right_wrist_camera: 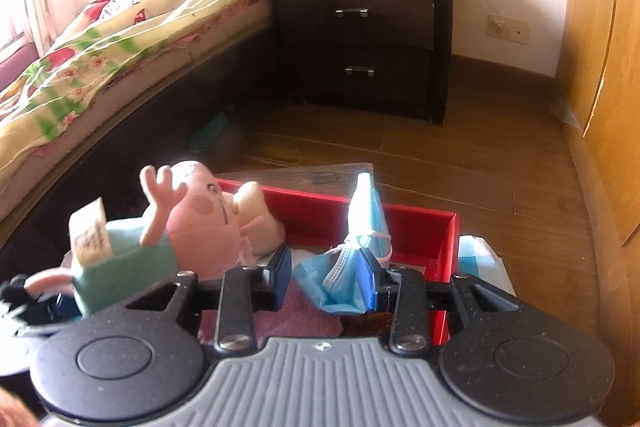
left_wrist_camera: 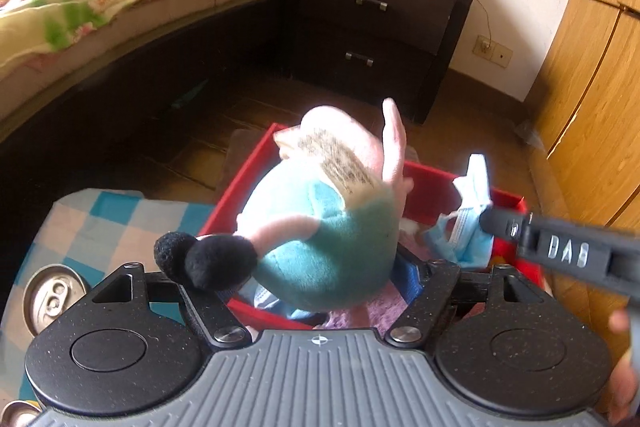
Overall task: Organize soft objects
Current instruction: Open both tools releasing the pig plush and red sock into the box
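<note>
A pink pig plush toy in a teal dress (left_wrist_camera: pixel 320 227) with black feet and a paper tag sits between the fingers of my left gripper (left_wrist_camera: pixel 320 279), held over the red box (left_wrist_camera: pixel 432 187). It also shows in the right wrist view (right_wrist_camera: pixel 188 223) at the left. My right gripper (right_wrist_camera: pixel 326 275) has its jaws parted; a blue face mask (right_wrist_camera: pixel 352 259) hangs against its right finger above the red box (right_wrist_camera: pixel 420 231). The mask (left_wrist_camera: pixel 468 227) and the right gripper's finger (left_wrist_camera: pixel 560 247) show at the right in the left wrist view. A purple towel (right_wrist_camera: pixel 296 311) lies in the box.
A checked blue cloth (left_wrist_camera: pixel 100 227) with a drink can (left_wrist_camera: pixel 52 297) on it lies left of the box. A bed with a floral quilt (right_wrist_camera: pixel 120 39) is at the left, a dark nightstand (right_wrist_camera: pixel 360 39) behind, and a wooden wardrobe (right_wrist_camera: pixel 600 67) at the right.
</note>
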`<state>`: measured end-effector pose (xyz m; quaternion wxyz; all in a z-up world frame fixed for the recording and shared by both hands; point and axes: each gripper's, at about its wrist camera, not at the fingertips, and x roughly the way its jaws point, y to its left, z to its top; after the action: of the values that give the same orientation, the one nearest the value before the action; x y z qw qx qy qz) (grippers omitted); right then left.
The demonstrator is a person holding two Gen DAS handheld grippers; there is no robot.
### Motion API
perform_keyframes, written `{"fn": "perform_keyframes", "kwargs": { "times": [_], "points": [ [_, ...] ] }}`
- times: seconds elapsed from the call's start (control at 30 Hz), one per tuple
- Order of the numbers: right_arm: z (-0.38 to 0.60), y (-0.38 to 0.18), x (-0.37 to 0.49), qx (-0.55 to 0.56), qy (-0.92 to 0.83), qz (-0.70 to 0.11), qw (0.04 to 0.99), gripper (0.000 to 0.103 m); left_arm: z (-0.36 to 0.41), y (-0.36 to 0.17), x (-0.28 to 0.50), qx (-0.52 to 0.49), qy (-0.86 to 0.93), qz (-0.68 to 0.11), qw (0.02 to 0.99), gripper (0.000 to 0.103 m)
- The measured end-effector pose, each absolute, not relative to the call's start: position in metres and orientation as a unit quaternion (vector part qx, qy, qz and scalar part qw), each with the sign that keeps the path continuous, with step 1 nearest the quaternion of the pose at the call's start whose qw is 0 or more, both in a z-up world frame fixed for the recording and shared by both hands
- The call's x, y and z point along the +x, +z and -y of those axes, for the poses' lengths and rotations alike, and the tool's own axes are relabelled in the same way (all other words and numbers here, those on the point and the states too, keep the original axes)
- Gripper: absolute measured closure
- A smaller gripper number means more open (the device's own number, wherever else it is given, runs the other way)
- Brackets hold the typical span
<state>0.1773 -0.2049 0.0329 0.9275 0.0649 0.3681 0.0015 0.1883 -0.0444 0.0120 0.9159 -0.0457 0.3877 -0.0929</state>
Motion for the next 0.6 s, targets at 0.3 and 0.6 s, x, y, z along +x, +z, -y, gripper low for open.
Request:
{"fn": "perform_keyframes", "kwargs": {
  "times": [0.3,0.6],
  "points": [
    [0.209,0.035,0.166,0.082,0.016,-0.369,0.926,0.089,0.059,0.015,0.196,-0.007,-0.086,-0.368,0.926,0.024],
    [0.215,0.036,0.146,0.101,0.023,-0.370,0.923,0.089,0.048,0.056,0.175,-0.014,-0.074,-0.326,0.942,0.016]
  ]
}}
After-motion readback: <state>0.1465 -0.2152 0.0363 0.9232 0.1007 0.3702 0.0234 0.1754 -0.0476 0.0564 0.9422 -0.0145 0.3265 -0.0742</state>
